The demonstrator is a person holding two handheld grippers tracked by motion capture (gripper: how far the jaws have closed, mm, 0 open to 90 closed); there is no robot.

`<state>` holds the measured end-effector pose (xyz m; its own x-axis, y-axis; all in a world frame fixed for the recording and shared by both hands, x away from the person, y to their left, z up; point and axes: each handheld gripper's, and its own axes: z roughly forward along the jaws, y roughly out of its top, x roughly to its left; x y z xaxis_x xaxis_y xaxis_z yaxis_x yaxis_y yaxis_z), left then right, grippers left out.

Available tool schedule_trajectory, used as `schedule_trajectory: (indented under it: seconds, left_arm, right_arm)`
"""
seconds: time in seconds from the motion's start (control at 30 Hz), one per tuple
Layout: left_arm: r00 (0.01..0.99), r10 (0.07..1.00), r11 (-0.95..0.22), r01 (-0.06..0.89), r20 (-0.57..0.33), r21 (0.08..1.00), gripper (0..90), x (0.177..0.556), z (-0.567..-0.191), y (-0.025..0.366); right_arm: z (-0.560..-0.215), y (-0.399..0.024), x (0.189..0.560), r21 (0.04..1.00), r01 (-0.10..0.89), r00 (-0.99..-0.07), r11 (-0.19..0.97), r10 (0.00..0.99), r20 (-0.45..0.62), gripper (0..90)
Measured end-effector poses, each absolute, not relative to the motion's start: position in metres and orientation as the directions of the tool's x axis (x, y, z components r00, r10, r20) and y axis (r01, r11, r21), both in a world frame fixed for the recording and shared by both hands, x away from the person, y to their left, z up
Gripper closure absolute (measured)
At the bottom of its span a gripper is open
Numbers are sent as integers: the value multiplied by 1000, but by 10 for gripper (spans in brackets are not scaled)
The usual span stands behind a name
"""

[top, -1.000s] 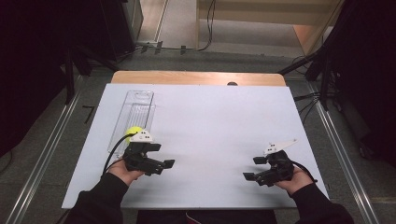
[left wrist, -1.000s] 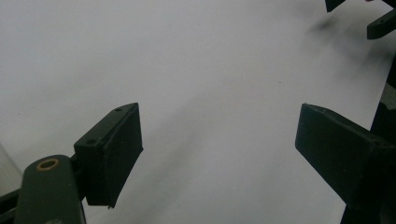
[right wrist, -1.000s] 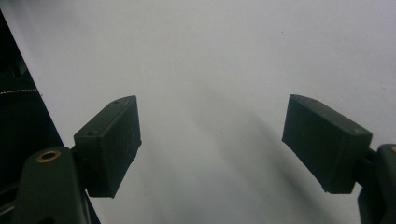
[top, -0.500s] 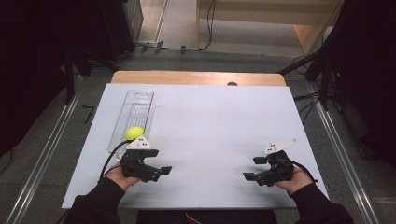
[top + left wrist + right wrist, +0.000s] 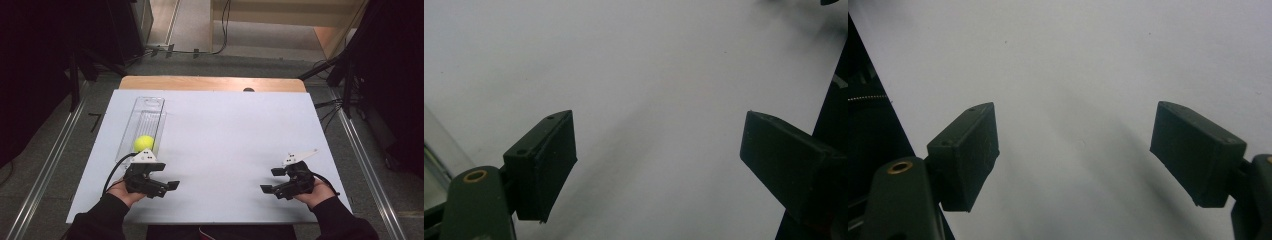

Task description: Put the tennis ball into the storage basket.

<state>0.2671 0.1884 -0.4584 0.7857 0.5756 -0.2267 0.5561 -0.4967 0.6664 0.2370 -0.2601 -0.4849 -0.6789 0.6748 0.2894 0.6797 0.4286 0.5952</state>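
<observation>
A yellow-green ball (image 5: 143,143) lies in the near end of a long clear plastic container (image 5: 145,116) on the left of the white table (image 5: 235,135). My left gripper (image 5: 166,177) rests near the front edge, just in front of the ball, its jaws pointing right and open with nothing between them. In the left gripper view the left gripper (image 5: 656,160) spans bare white table. My right gripper (image 5: 271,180) sits near the front right, jaws pointing left, also open and empty. The right gripper view looks past the right gripper (image 5: 1075,157) onto plain table.
A wooden strip (image 5: 212,83) borders the table's far edge. Metal rails (image 5: 47,165) run along both sides, and cables and dark stands stand beyond the table. The table's dark front edge (image 5: 824,100) shows at the right of the left gripper view.
My left gripper has drawn back toward the front edge, away from the container, leaving the ball fully uncovered. The right gripper has stayed put.
</observation>
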Motion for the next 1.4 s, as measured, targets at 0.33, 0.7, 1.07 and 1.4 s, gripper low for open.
schedule_trajectory:
  seconds: [0.33,0.7,1.07,1.4]
  left_arm:
    - [778,585,-490,564,-228,665,153,263,-460,195]
    - [774,590,-485,568,-231,664,154,263,-462,201]
    - [777,586,-493,568,-231,658,154,263,-463,200]
    - [777,585,-496,570,-233,656,153,263,-463,200]
  right_arm:
    - [-485,-260,237,597,679,-679,428,674,289,174]
    - [-485,-260,237,595,681,-678,427,676,290,174]
    - [-485,-260,237,594,680,-679,430,675,289,174]
    - [-485,-260,237,594,681,-678,429,676,288,174]
